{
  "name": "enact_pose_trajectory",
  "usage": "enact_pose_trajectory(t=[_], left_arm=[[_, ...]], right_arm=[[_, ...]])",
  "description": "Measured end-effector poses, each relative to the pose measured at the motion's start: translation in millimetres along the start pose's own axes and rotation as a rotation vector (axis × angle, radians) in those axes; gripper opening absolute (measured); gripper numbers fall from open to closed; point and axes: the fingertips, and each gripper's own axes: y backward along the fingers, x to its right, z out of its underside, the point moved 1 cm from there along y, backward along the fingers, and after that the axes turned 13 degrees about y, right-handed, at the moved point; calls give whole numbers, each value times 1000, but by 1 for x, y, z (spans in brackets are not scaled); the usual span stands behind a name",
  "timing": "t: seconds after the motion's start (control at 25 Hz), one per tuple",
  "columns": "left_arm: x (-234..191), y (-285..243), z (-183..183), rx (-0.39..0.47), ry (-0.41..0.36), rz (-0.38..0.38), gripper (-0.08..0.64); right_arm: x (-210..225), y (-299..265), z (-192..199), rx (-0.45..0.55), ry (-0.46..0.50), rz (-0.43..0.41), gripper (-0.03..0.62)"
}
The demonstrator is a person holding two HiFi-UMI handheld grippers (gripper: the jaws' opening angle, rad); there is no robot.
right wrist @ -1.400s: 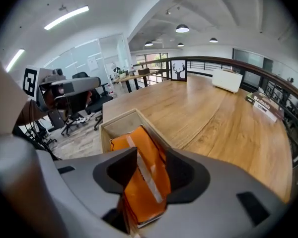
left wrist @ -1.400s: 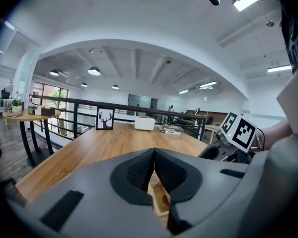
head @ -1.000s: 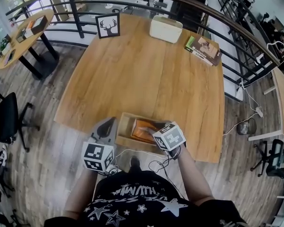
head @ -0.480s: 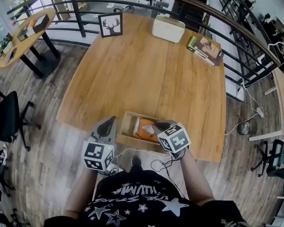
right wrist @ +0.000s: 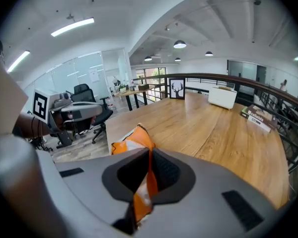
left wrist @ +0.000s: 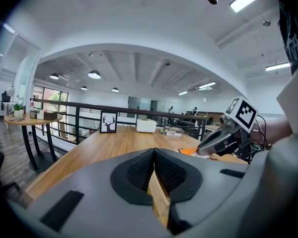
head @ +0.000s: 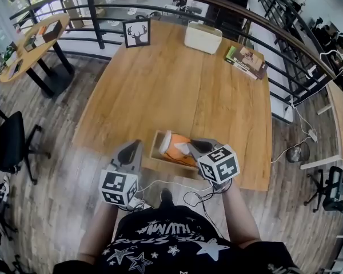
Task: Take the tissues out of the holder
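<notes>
The orange tissue pack (head: 176, 145) tilts up, one end raised out of the wooden holder (head: 160, 163) at the worktop's (head: 177, 84) near edge, pinched by the right gripper (head: 190, 148); the left gripper (head: 136, 147) clamps the holder's wall. Extraction seems under way; next, draw it clear. A second ago it lay flatter inside

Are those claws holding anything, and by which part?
The right gripper pinches the orange tissue pack by its thin edge; the left gripper clamps the wooden holder by its wall.
</notes>
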Motion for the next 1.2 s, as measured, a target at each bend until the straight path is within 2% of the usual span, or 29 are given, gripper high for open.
enact_pose_trajectory(t=[0.24, 0.68, 0.88, 1.2], left_arm=[[5, 32, 3, 12, -10, 21, 12], [19, 102, 18, 24, -26, 58, 12], [23, 138, 29, 24, -27, 71, 12], [33, 193, 50, 8, -37, 109, 12]], right_arm=[[-19, 27, -23, 66, 0, 53, 28], [-65, 81, -28, 139, -4, 173, 28], [-98, 99, -27, 157, -14, 197, 28], [-175, 118, 5, 150, -82, 177, 28]])
